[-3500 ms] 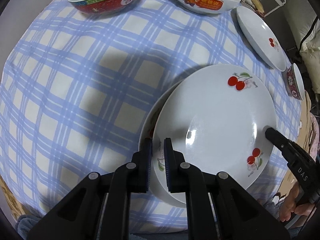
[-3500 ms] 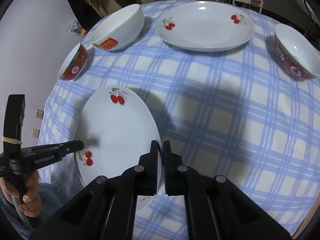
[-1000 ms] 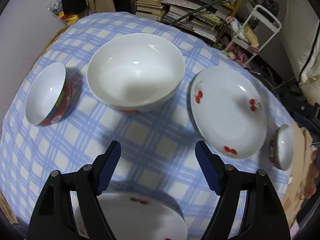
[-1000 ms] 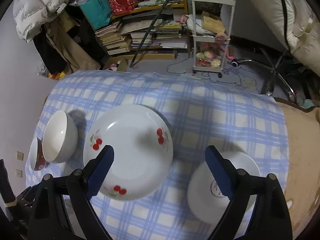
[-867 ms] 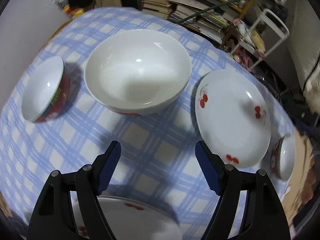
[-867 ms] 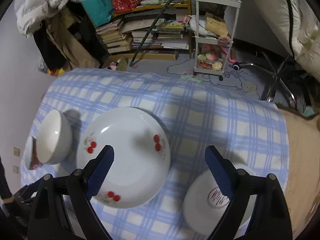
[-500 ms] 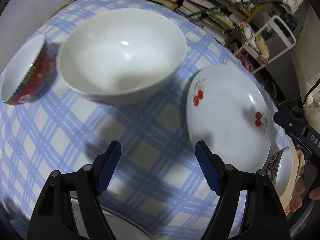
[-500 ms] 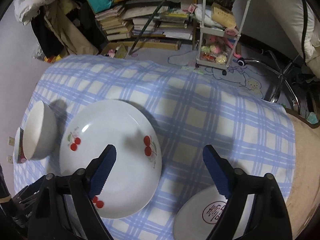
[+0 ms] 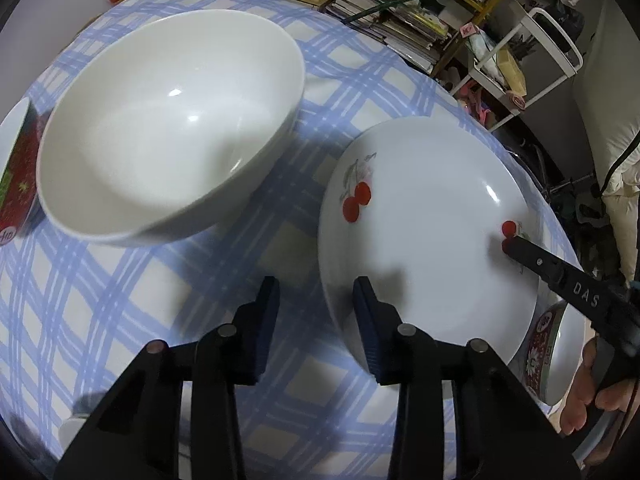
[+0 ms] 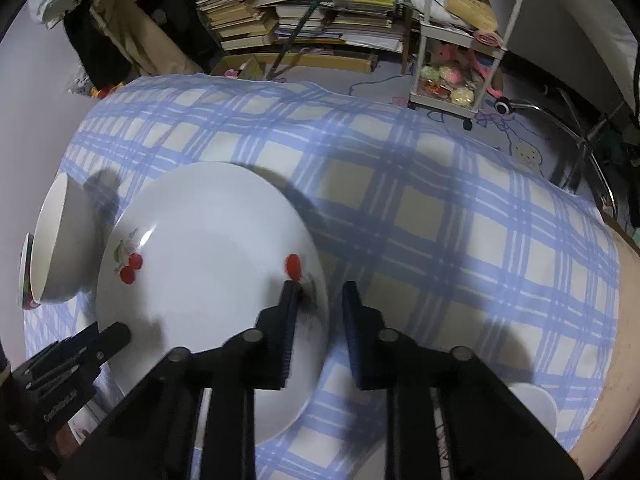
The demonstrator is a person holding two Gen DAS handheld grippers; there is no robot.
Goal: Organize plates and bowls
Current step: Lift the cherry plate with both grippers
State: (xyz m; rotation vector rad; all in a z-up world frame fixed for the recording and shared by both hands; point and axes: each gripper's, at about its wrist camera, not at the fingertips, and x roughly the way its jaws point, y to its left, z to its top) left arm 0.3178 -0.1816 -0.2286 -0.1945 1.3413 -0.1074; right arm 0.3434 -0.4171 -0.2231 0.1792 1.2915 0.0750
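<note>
— What's at the far left, from where you stand?

— A small round bowl with a red patterned outside and white inside [image 9: 16,160], half cut off by the edge. Just beside it, nearly touching, sits a large deep glossy white ceramic bowl [image 9: 168,128], smooth and plain inside, upright on the blue-and-cream checked tablecloth [image 9: 100,300].

— And the left gripper?

— The black left gripper [image 9: 316,316] has its blue ribbed pads [image 9: 266,320] set apart, straddling the near-left rim of the wide shallow white plate painted with red cherries [image 9: 424,240]. One pad is over the cloth, the other over the plate's edge; they grip nothing.

— The plate lies flat?

— I can't tell from here whether the rim is lifted. It is between the big bowl and a second small red-patterned bowl [image 9: 556,352], which shows just past the plate's right edge.

— The right gripper?

— It reaches in from the opposite side. The black right gripper [image 10: 318,320] also stands parted, one finger over the plate's surface by a cherry, the other outside the rim above the cloth. The rim runs between them, not pinched.

— Behind the table?

— Stacked books [image 10: 304,16] on the floor and a white wire trolley [image 10: 460,60].
</note>
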